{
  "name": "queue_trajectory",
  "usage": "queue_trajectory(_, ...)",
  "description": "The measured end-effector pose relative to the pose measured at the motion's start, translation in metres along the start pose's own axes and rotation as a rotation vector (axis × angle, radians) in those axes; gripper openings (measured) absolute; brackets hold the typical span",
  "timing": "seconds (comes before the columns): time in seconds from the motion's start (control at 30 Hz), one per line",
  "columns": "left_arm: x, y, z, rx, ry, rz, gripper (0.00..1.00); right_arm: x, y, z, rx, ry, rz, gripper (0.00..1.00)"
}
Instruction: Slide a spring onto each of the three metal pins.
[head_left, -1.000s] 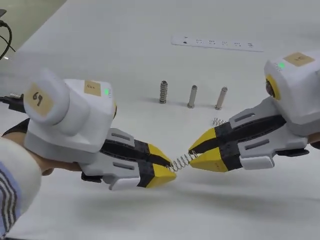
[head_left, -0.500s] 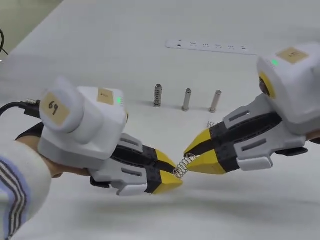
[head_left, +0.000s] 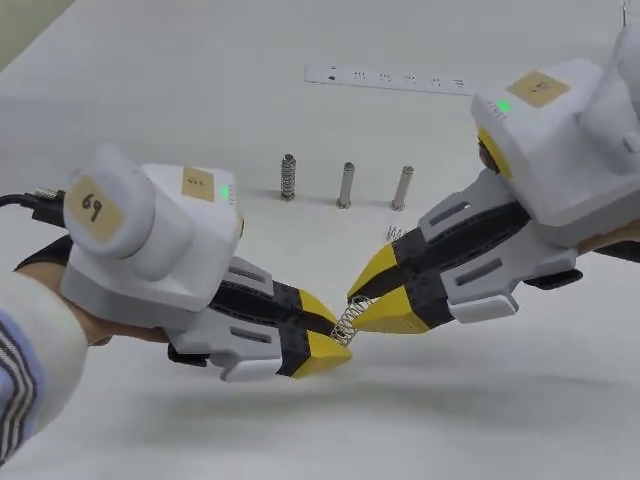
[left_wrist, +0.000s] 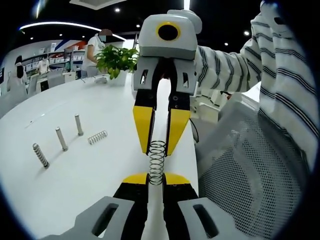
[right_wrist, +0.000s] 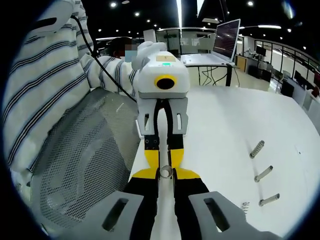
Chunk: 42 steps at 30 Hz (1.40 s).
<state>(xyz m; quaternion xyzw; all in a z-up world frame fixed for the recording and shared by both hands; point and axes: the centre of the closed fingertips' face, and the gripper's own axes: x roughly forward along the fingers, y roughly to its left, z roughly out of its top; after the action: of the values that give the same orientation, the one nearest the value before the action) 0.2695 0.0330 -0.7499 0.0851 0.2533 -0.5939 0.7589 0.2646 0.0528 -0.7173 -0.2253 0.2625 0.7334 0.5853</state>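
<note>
While the left gripper (head_left: 333, 345) is pinching one end of the spring (head_left: 347, 322), the right gripper (head_left: 362, 305) is pinching the other, holding it near the pins (head_left: 346, 185).

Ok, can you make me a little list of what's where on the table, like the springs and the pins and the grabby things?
left gripper: fingers shut on one end of the held spring
right gripper: fingers shut on its other end
first pin: upright, spring already on it
middle pin: upright, bare
third pin: upright, bare
loose spring: lying on the table near the third pin
power strip: flat, behind the pins
</note>
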Motion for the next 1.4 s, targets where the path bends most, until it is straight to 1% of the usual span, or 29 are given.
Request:
queue_trajectory(0.13,0.004,0.000,0.001,0.013,-0.001,-0.005,0.02,-0.001,0.000,-0.001,-0.012,0.021,-0.004,0.08)
queue_trajectory(0.27,0.006,-0.003,0.003,0.029,-0.003,-0.011,0.02,-0.004,0.002,-0.003,-0.028,0.058,-0.004,0.08)
queue_trajectory(0.3,0.007,-0.003,0.004,0.031,-0.004,-0.009,0.02,-0.005,0.002,-0.005,-0.005,0.075,-0.008,0.08)
queue_trajectory(0.37,0.008,-0.002,0.005,0.030,-0.007,0.000,0.02,-0.005,0.002,-0.004,-0.015,0.080,-0.012,0.08)
queue_trajectory(0.4,0.008,-0.001,0.006,0.036,-0.007,0.017,0.02,-0.005,0.002,-0.005,-0.026,0.090,-0.017,0.08)
queue_trajectory(0.43,0.009,-0.001,0.006,0.044,-0.009,0.022,0.02,-0.006,0.001,-0.006,-0.030,0.097,-0.019,0.08)
queue_trajectory(0.53,0.009,-0.002,0.007,0.045,-0.012,0.021,0.02,-0.005,0.003,-0.004,-0.041,0.112,-0.013,0.08)
queue_trajectory(0.67,0.008,-0.001,0.008,0.048,-0.015,0.025,0.02,-0.003,0.003,-0.007,-0.058,0.141,-0.007,0.08)
queue_trajectory(0.8,0.007,0.000,0.011,0.051,-0.024,0.036,0.02,-0.001,0.003,-0.009,-0.063,0.160,-0.005,0.08)
queue_trajectory(0.87,0.006,0.000,0.013,0.048,-0.035,0.037,0.02,0.000,0.002,-0.011,-0.063,0.177,-0.006,0.08)
queue_trajectory(0.97,0.005,0.001,0.016,0.054,-0.040,0.045,0.02,0.003,0.001,-0.014,-0.070,0.196,-0.006,0.08)
queue_trajectory(1.1,0.004,0.002,0.016,0.062,-0.037,0.049,0.02,0.004,0.001,-0.014,-0.075,0.199,-0.002,0.08)
queue_trajectory(1.13,0.003,0.003,0.016,0.068,-0.031,0.053,0.02,0.004,0.001,-0.014,-0.075,0.199,-0.003,0.08)
queue_trajectory(1.23,0.002,0.004,0.017,0.076,-0.030,0.062,0.02,0.004,-0.001,-0.014,-0.080,0.213,-0.008,0.08)
queue_trajectory(1.4,0.002,0.006,0.016,0.066,-0.022,0.065,0.02,0.004,-0.002,-0.015,-0.089,0.226,-0.008,0.08)
